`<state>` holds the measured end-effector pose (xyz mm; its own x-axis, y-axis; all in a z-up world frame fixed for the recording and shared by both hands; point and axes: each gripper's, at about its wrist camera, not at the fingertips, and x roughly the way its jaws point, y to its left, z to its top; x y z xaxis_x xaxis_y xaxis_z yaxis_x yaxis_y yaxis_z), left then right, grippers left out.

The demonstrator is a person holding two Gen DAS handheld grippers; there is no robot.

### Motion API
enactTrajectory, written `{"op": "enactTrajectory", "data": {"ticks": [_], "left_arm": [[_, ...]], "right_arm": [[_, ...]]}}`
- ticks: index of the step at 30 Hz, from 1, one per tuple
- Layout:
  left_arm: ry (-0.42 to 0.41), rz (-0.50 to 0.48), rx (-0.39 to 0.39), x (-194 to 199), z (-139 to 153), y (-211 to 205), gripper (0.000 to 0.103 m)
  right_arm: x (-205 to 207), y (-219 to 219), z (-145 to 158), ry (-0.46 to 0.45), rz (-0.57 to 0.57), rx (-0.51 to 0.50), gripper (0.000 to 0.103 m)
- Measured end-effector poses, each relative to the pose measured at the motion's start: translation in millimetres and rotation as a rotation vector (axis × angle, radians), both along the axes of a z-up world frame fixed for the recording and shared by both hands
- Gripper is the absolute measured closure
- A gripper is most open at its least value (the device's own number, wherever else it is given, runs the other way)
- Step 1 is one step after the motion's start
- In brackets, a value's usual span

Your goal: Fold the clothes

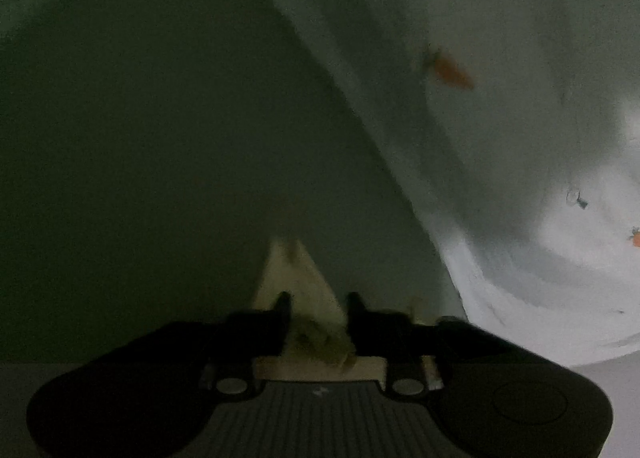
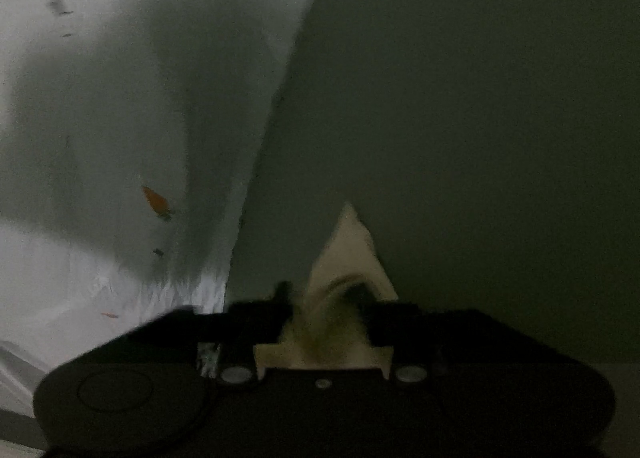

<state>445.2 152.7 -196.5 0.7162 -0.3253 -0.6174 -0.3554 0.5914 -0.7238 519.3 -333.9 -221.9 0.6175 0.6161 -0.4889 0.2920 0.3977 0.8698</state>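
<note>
Left gripper (image 1: pixel 289 254) and right gripper (image 2: pixel 352 225) each stand clamped on the dark green garment (image 2: pixel 460 117), which hangs close, filling both views above the carrot-print sheet (image 1: pixel 520 57). Judgement: keep both corners level and taut.

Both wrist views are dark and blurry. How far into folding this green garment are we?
Done: nothing visibly folded; no finished fold or stack shows. In hand: the left gripper and right gripper each look closed on the dark green garment, which fills both views over the white carrot-print sheet. Left: laying it down and making the folds, though blur hides its layout.
</note>
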Motion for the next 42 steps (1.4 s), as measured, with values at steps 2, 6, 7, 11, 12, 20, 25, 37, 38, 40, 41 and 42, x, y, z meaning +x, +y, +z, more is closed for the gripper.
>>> {"op": "enactTrajectory", "data": {"ticks": [2, 6, 7, 11, 12, 20, 25, 37, 38, 40, 41, 42], "left_arm": [[-0.037, 0.003, 0.048, -4, 11, 5, 0.058], [-0.049, -0.080, 0.113, -7, 27, -4, 0.054], [-0.047, -0.109, 0.128, -9, 30, -12, 0.052], [-0.002, -0.211, 0.153, -20, 32, -49, 0.050], [0.024, -0.233, 0.147, -25, 28, -58, 0.050], [0.165, -0.315, 0.276, -49, 4, -94, 0.047], [0.210, -0.277, 0.263, -47, 4, -91, 0.047], [0.205, -0.277, 0.234, -51, 4, -80, 0.047], [0.204, -0.282, 0.236, -51, 4, -80, 0.047], [0.203, -0.293, 0.243, -52, 5, -80, 0.047], [0.205, -0.298, 0.244, -52, 5, -79, 0.047], [0.208, -0.304, 0.244, -51, 5, -79, 0.046]], "right_arm": [[-3, -1, 14, -0.049, -0.001, -0.060, 0.048], [-19, -4, 32, -0.093, 0.048, -0.144, 0.045], [-26, -6, 31, -0.083, 0.046, -0.129, 0.042], [-56, -23, 13, -0.020, 0.012, 0.038, 0.025], [-65, -28, 3, -0.004, 0.005, 0.132, 0.023], [-109, -27, -42, -0.002, 0.047, 0.465, 0.019], [-105, -11, -31, -0.076, 0.216, 0.475, 0.019], [-151, -33, -62, 0.115, 0.270, 0.431, 0.073], [-153, -33, -60, 0.110, 0.271, 0.410, 0.073], [-153, -33, -53, 0.097, 0.280, 0.354, 0.073], [-152, -32, -48, 0.089, 0.289, 0.319, 0.074], [-150, -32, -42, 0.075, 0.311, 0.264, 0.076]]}}
